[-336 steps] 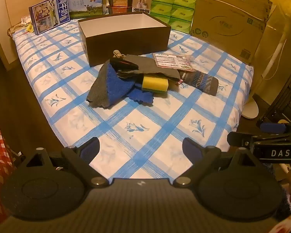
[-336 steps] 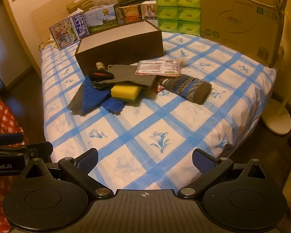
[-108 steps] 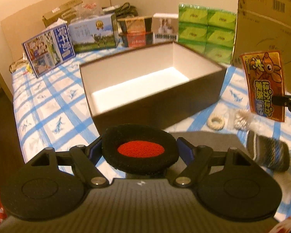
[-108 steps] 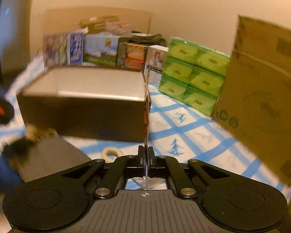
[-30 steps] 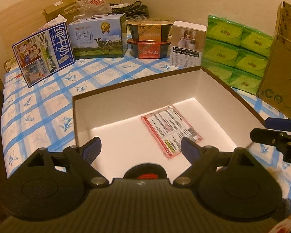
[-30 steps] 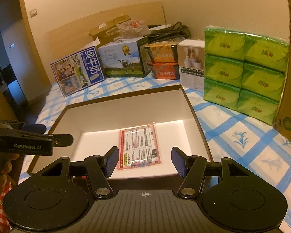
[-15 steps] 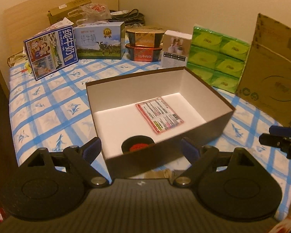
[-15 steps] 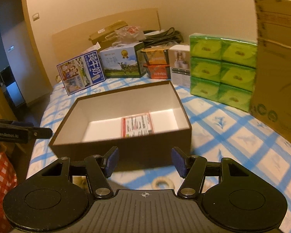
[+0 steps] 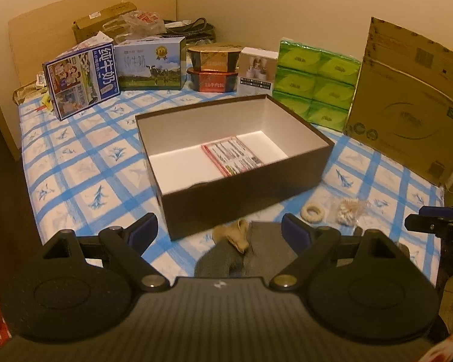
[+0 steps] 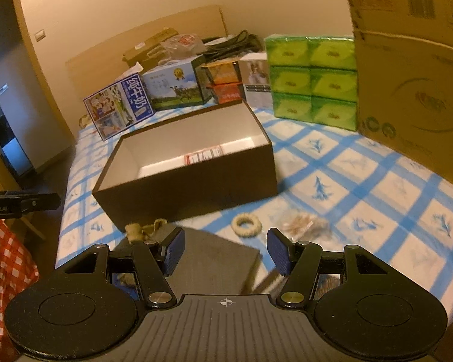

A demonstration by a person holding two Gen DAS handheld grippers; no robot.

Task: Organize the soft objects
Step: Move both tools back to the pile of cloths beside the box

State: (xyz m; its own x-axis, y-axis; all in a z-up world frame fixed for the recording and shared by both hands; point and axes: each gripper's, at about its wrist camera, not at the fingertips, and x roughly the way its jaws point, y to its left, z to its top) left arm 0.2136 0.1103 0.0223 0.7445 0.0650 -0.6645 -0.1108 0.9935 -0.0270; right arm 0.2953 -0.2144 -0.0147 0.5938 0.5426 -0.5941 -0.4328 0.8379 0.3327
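An open dark brown box [image 9: 244,190] with a white inside stands mid-bed; it also shows in the right wrist view [image 10: 196,187]. A red printed packet [image 9: 231,155] lies flat in it. In front of the box lie a grey cloth [image 9: 256,250] with a tan knotted piece [image 9: 237,235], a cream ring [image 9: 312,212] and a clear bag of small pale bits [image 9: 347,209]. My left gripper [image 9: 219,232] is open and empty above the grey cloth. My right gripper [image 10: 225,252] is open and empty over the grey cloth [image 10: 214,262], near the ring [image 10: 246,224].
Milk cartons [image 9: 81,80], snack tubs [image 9: 213,68], green tissue packs [image 9: 314,80] and a big cardboard box [image 9: 407,96] line the far side of the blue-checked bed [image 9: 75,163]. A red checked cloth [image 10: 3,268] is at the left.
Both grippers have drawn back from over the box toward the near side of the bed. The box now looks farther off, and the cloth pile, ring and bag have come into view.
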